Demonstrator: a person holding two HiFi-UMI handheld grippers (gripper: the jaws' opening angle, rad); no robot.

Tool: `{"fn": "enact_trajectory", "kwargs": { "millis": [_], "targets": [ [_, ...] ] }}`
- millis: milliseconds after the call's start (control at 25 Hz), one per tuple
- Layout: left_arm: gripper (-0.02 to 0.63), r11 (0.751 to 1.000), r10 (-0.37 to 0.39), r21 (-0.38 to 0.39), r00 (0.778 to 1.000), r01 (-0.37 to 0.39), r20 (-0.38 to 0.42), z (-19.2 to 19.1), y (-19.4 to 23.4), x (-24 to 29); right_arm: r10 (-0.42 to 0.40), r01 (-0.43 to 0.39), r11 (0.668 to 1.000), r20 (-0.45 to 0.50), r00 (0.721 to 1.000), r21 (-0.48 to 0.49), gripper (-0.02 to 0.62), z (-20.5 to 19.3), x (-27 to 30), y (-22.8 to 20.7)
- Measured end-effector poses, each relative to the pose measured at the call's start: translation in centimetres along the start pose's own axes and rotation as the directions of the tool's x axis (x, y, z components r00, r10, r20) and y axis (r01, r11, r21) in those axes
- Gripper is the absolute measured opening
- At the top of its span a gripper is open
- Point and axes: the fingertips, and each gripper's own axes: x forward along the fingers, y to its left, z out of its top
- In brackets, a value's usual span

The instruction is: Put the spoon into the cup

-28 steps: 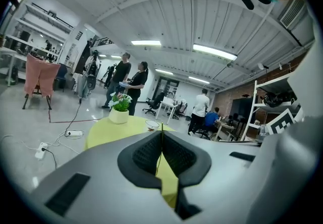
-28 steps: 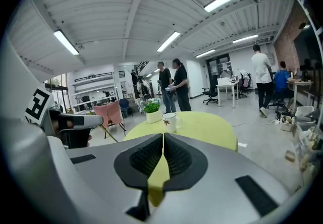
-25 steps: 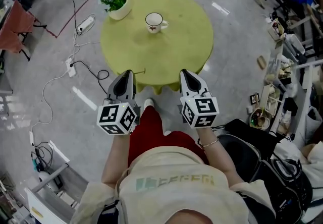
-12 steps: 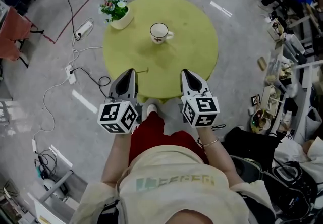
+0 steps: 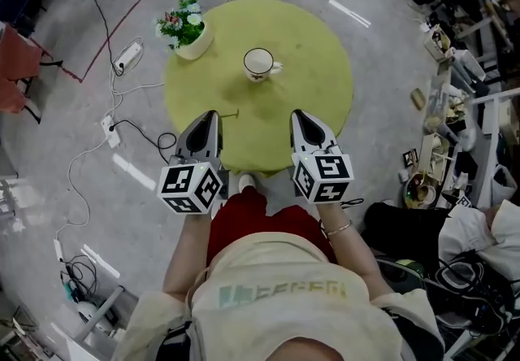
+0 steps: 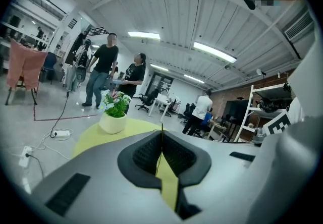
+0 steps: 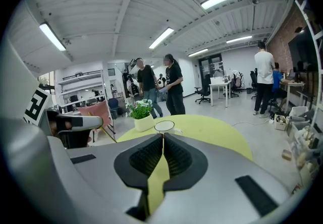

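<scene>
Cup [image 5: 259,63] and yellow table [image 5: 317,83] sit lower in head view than a second ago, my left gripper [image 5: 206,117] pinched shut on thin spoon [image 5: 227,115] over near table edge, my right gripper [image 5: 299,116] closed, empty, cup well ahead mid-table.

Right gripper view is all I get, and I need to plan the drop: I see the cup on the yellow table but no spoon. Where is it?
Observer: The left gripper has it. Its jaws are shut on the thin spoon, which sticks out sideways toward the right gripper, above the table.
Operator: Anything already inside the cup?
Observer: The head view looks down into the cup, and nothing shows inside it.
</scene>
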Motion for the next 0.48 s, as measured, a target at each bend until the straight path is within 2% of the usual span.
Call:
{"fn": "enact_trajectory", "kwargs": {
  "millis": [480],
  "targets": [
    [0.025,1.000,-0.017,-0.005,1.000,0.017,-0.017,0.06,0.77,0.91,-0.031,0.031,1.000,-0.007,1.000,0.006,0.037,-0.15,0.41,-0.09]
  ]
}}
